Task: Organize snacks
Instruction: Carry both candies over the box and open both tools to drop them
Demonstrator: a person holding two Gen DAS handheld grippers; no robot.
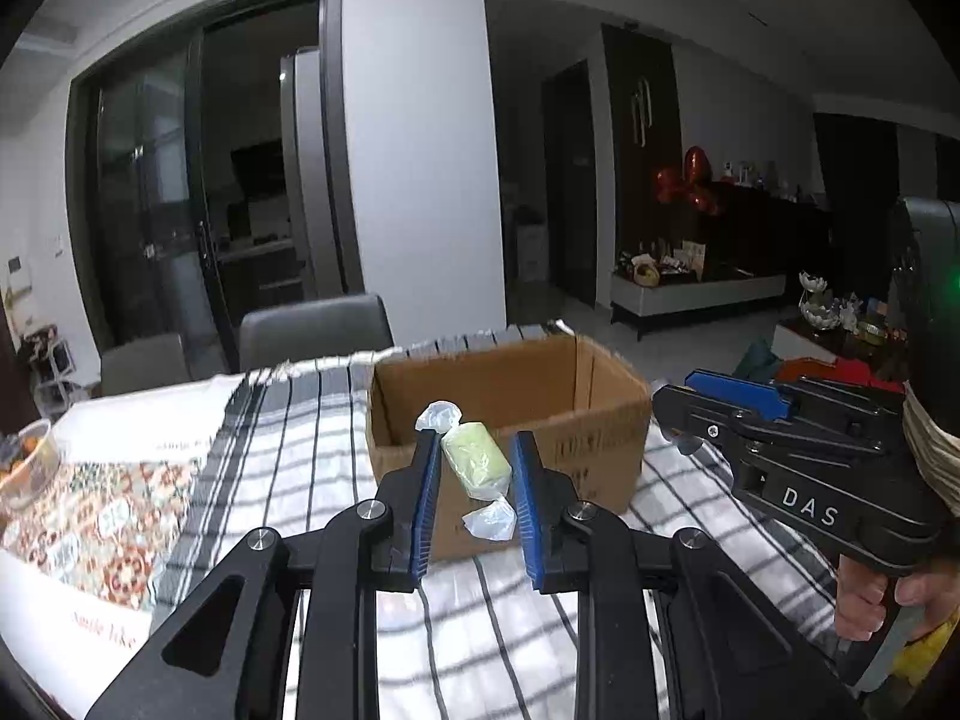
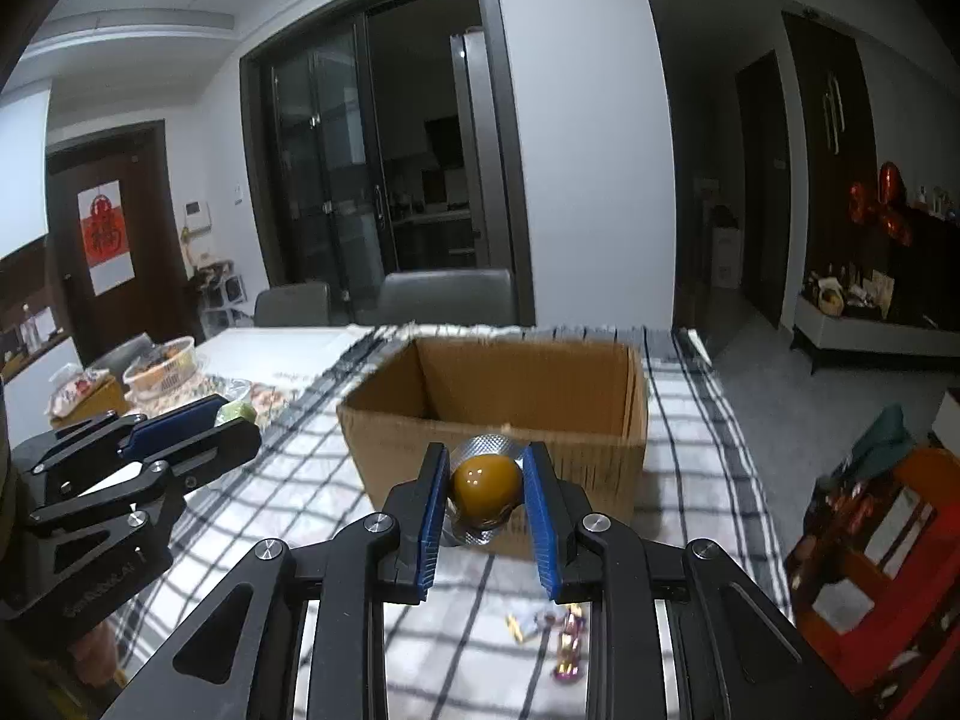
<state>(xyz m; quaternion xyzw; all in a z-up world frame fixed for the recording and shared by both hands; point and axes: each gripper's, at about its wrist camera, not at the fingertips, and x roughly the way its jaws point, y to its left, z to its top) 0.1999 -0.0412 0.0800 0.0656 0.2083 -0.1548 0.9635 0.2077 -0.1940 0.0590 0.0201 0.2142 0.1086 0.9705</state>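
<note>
Pictured at a table (image 1: 336, 420) under a checked cloth: at far left, a bowl (image 1: 27, 462) of food on a patterned mat (image 1: 114, 528). Left of centre, left gripper (image 1: 474, 462) raised clear of the cloth, blue pads clamped on a green candy (image 1: 474, 459) in a clear twisted wrapper, tilted between them. Behind it, an open cardboard box (image 1: 510, 396), flaps up, inside hidden from view. To the right, right gripper (image 2: 486, 480) held level beside the left one, jaws closed on a yellow-brown ball (image 2: 486, 477) seated in crinkled foil, also in front of the box. Below that gripper, loose sweets (image 2: 552, 636) in shiny wrappers lying on the cloth. At right edge, a hand (image 1: 882, 600) wrapped round the right gripper's handle.
</note>
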